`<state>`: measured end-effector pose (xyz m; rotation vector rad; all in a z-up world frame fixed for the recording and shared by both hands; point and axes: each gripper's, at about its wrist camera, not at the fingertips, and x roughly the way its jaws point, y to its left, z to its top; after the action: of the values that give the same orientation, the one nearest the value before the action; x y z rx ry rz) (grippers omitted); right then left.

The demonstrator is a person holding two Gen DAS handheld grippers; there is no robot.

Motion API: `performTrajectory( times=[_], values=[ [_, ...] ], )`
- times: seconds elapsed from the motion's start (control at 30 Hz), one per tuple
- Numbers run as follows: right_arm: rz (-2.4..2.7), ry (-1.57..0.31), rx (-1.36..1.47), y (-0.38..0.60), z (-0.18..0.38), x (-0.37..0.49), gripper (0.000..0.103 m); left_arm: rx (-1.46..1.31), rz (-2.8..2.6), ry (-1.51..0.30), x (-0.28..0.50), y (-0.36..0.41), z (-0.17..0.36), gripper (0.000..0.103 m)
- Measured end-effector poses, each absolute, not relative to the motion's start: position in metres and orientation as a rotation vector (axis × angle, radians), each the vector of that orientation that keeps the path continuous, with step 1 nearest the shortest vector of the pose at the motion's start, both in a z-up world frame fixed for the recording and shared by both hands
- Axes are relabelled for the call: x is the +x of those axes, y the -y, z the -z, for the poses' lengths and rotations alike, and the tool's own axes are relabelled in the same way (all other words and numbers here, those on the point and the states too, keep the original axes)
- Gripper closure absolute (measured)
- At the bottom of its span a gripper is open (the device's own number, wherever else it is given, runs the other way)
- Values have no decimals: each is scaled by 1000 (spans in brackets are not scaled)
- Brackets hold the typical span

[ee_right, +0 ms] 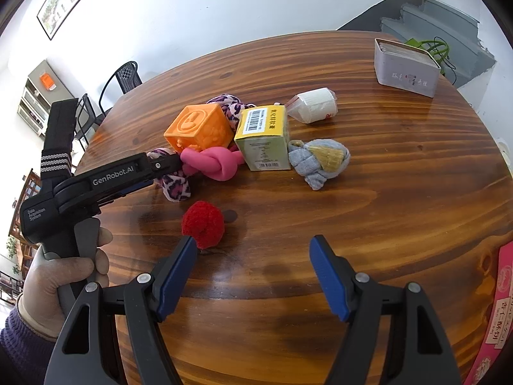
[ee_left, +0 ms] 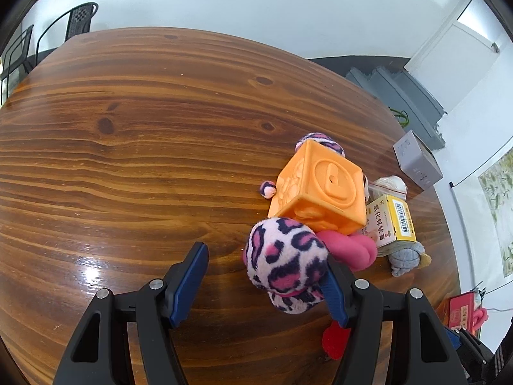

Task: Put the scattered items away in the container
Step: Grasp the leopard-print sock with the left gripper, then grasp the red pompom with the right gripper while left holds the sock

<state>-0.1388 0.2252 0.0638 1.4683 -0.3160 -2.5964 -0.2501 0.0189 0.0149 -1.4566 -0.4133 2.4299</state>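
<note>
A pink-and-navy leopard plush (ee_left: 285, 263) lies between my left gripper's (ee_left: 263, 256) fingers. It rests against the right pad, clear of the left one, so the jaws stand open. The right wrist view shows this gripper (ee_right: 173, 163) low over the plush (ee_right: 176, 187). Behind it are an orange cube (ee_left: 320, 189), a pink knotted toy (ee_left: 351, 250), a yellow box (ee_left: 391, 221) and a grey sock ball (ee_left: 405, 258). My right gripper (ee_right: 253, 243) hangs open and empty over the table, a red pom-pom (ee_right: 202, 223) by its left finger.
A pink-red carton (ee_right: 500, 304) sits at the table's right edge. A grey tin (ee_right: 407, 67) stands at the far right, and a white bagged roll (ee_right: 314, 106) lies behind the yellow box. A gloved hand (ee_right: 64, 276) holds the left gripper. Chairs (ee_left: 80, 21) stand beyond the table.
</note>
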Motion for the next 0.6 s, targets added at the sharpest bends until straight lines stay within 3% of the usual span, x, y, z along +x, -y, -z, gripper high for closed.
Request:
performTrajectory(
  times=[0.1,0.23,0.6],
  values=[
    [2594,309,1469,-222,-64,-138,27,-1446,-2424,381,-251,-24,-14,35],
    [2586,298,1469,-218,-66,-137,27,-1416,-2401,361,-247,-29,-18,61],
    [2542,250,1434,-196,-64,-151,27,-1396,-2473,283,-222,-9,-36,62]
  ],
)
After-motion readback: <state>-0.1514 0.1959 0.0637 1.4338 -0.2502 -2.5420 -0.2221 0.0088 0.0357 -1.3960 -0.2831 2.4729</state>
